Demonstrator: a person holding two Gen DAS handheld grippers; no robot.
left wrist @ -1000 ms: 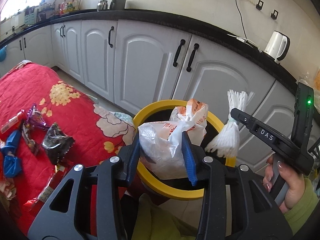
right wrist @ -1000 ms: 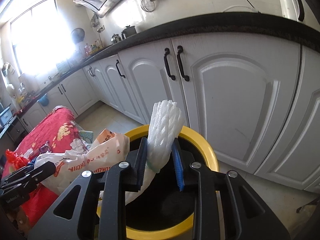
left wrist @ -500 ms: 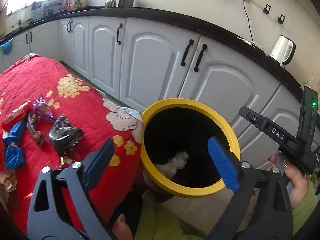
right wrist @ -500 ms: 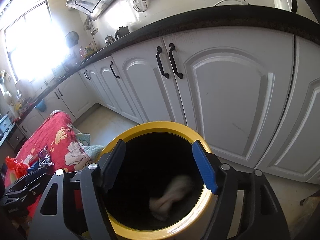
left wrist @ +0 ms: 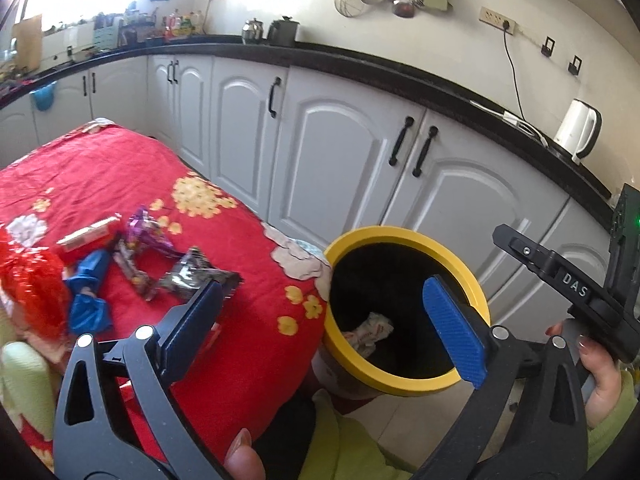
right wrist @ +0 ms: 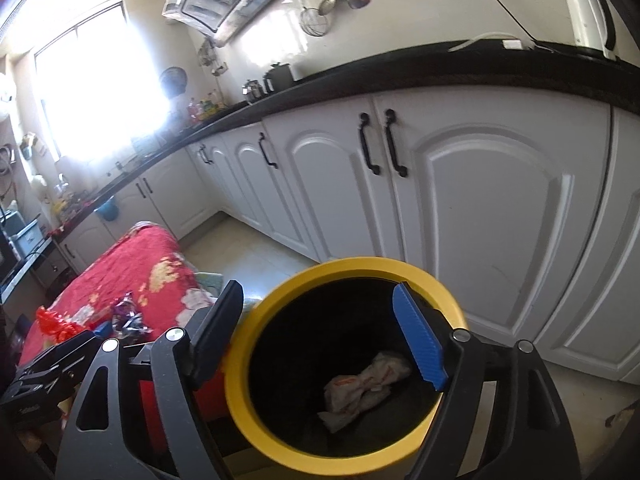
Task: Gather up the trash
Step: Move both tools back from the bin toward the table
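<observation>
A yellow-rimmed black bin [left wrist: 404, 236] stands on the floor beside the red table; it also shows in the right wrist view [right wrist: 280, 440]. A white plastic bag [right wrist: 364, 384] lies at its bottom, also seen in the left wrist view [left wrist: 370, 332]. My left gripper [left wrist: 324, 328] is open and empty, above the table edge and bin rim. My right gripper [right wrist: 320, 340] is open and empty over the bin mouth. Wrappers lie on the red cloth: a dark foil one [left wrist: 192, 276], a purple one [left wrist: 144, 232], a blue one [left wrist: 86, 296] and a red bag [left wrist: 32, 280].
The red flowered tablecloth [left wrist: 120, 176] covers the table left of the bin. White cabinets [left wrist: 332, 160] with a black counter run behind. A white kettle [left wrist: 576, 128] stands on the counter. The right gripper's body [left wrist: 572, 288] shows at the right edge of the left wrist view.
Both grippers opened and dropped their loads, the white bag and the foam net, into the bin. The left gripper then swung left toward the table.
</observation>
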